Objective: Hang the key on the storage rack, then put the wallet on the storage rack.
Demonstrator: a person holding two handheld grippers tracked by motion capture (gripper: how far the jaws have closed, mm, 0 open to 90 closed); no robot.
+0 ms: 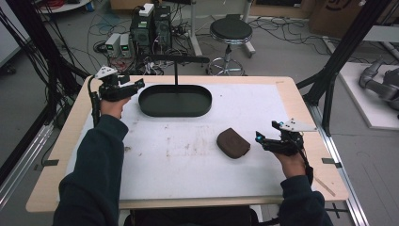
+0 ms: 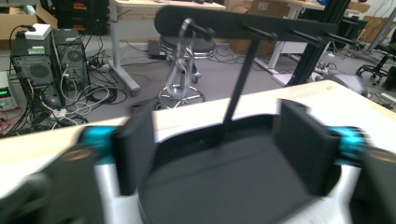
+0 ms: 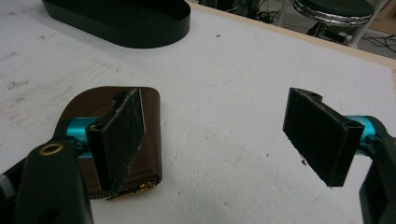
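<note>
Bare surface [image 1: 188, 155] is lying open between the tray [image 1: 175, 100] and the pouch [image 1: 233, 142]. The tray's upright post [image 1: 176, 73] is blocking passage overhead.

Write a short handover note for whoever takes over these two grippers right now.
Left gripper: open, nothing between its jaws, at the left end of the black oval tray of the stand, at the table's far side.
Right gripper: open, empty, low over the white mat, just right of the brown pouch.
Pouch: lies flat on the mat, right of centre, well apart from the tray, zip edge toward the right gripper.
Done: nothing held, tray empty.
Left: probably gripping the pouch; its destination is unclear.
</note>
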